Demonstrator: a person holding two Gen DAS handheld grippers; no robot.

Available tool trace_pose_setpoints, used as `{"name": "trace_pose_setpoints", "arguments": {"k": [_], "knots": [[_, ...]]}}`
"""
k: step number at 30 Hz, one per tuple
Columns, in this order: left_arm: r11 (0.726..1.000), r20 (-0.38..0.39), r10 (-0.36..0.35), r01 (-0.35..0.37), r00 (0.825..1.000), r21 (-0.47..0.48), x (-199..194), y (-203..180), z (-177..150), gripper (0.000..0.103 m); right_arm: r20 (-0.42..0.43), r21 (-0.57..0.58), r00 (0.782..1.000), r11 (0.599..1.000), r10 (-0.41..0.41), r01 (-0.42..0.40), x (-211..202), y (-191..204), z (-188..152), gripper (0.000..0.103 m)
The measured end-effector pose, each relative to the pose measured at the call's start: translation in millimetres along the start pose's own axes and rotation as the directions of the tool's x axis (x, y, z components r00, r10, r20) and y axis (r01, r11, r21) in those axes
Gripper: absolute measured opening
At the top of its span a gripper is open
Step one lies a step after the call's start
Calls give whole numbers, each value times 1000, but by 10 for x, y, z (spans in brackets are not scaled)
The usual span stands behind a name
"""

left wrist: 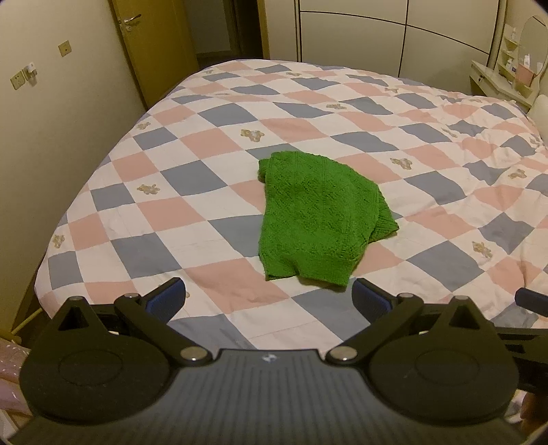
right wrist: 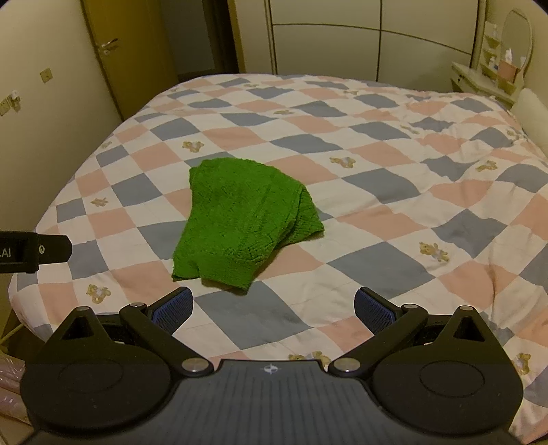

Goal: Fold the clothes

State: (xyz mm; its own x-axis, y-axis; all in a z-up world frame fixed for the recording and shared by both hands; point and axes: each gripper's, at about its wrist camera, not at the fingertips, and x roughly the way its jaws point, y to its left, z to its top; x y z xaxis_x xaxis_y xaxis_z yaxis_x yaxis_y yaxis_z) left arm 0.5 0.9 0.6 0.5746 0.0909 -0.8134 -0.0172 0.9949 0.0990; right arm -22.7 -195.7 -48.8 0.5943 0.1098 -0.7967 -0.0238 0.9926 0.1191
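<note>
— Where was the green knitted sweater seen?

— Roughly at the middle of the bed, it was laid on the checkered quilt, folded into a compact bundle, with its ribbed hem turned toward the cameras. 1 layer was seen sticking out along its right edge, so the fold was not quite even.

— And how were the 2 tools held?

— Both were spread wide and nothing was gripped. The left gripper was held just short of the hem, its blue pads apart and no cloth between them. The right gripper was kept over bare quilt, to the right of the bundle, and the sweater was not touched by it.

— Was anything else noted?

— Small bear motifs were printed on the pink, blue and white squares of the quilt. A door was seen on the left beyond the bed, a pale wardrobe behind it, and a dressing table with an oval mirror at the far right. A dark part of the left tool was caught at the left edge of the right view.
</note>
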Motion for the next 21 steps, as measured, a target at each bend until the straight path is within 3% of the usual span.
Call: {"name": "trace_pose_setpoints", "arguments": {"k": [21], "knots": [[999,16,-8,9,1000,-53,-57,229,-50,102,30,-25,1000,1000,-7,8,-47,21,99,103]]}}
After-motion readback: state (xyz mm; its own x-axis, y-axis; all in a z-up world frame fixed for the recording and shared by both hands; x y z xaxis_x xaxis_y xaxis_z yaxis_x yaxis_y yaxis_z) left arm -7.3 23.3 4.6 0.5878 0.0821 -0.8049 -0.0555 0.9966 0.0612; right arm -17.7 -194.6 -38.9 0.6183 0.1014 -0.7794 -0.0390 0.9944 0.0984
